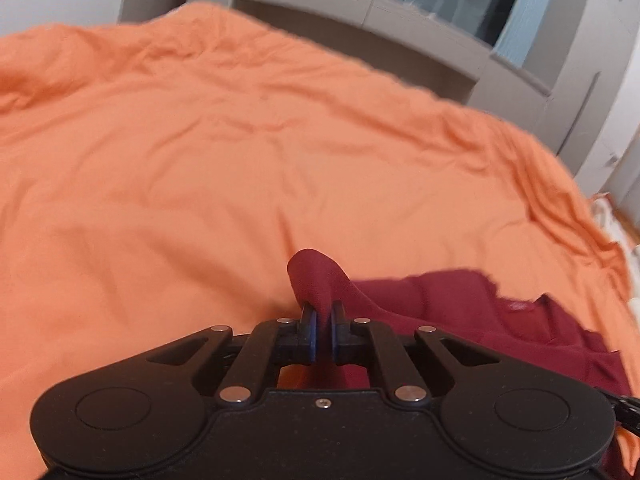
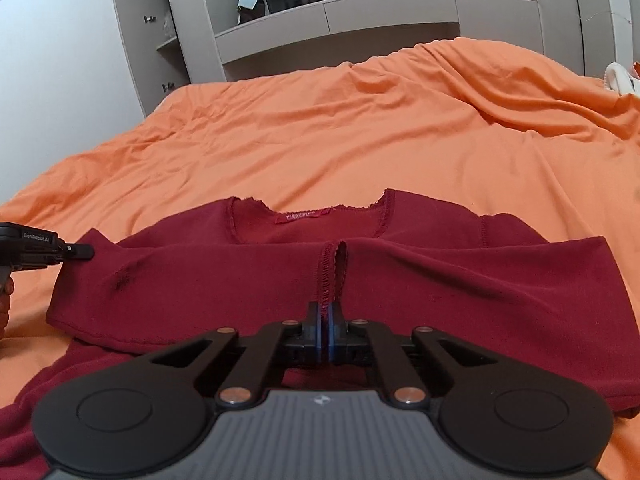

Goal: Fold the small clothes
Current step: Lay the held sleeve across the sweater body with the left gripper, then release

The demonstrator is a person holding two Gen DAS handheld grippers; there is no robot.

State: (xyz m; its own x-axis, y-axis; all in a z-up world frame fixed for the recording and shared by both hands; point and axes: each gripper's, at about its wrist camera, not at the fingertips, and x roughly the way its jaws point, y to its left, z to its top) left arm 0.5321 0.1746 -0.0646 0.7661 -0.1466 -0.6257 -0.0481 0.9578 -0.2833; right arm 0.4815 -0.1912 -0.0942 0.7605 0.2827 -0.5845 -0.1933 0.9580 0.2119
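A dark red long-sleeved top (image 2: 400, 272) lies on the orange bedsheet (image 2: 320, 132), neckline with its red label away from me and both sleeves folded across the chest. My right gripper (image 2: 329, 308) is shut on the hemmed cuff of a sleeve at the middle of the top. My left gripper (image 1: 322, 308) is shut on a pinched fold of the same top (image 1: 460, 304), at its left edge. The left gripper also shows in the right wrist view (image 2: 76, 251), at the garment's left corner.
The orange sheet (image 1: 200, 140) covers the whole bed and is wrinkled at the far right. Grey cabinets and shelves (image 2: 360, 12) stand behind the bed. A white object (image 2: 618, 74) sits at the bed's far right edge.
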